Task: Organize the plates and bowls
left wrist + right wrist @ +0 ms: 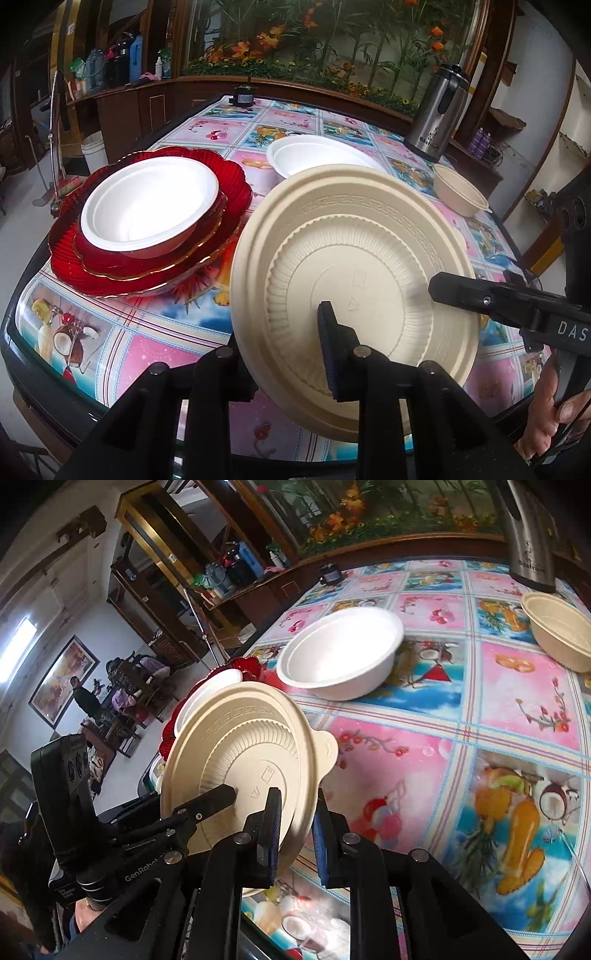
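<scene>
A round cream-coloured plastic plate [354, 280] with a ribbed well and patterned rim is being held tilted on edge above the counter [147, 350], its underside facing the left wrist camera. The left claw [291, 354] is pinching the plate's near rim, one blue-padded finger lying against the underside and the other hidden behind the plate, so the jaws are standing only narrowly apart. The right claw [295, 834] is gripping the same plate [251, 764] at another part of its rim, jaws nearly closed with the thin edge sandwiched between the blue pads. To the left, a white foam bowl [147, 214] is sitting inside a small red scalloped glass plate [110, 258], which is resting on a larger red scalloped glass plate [66, 236]. Farther back, another white foam bowl [306, 155] is standing alone on the fruit-patterned cloth, and a cream plastic bowl [458, 192] is sitting near the right edge, close to a stainless-steel thermos jug [439, 114]. A hand [550, 413] is grasping the right claw's handle.
</scene>
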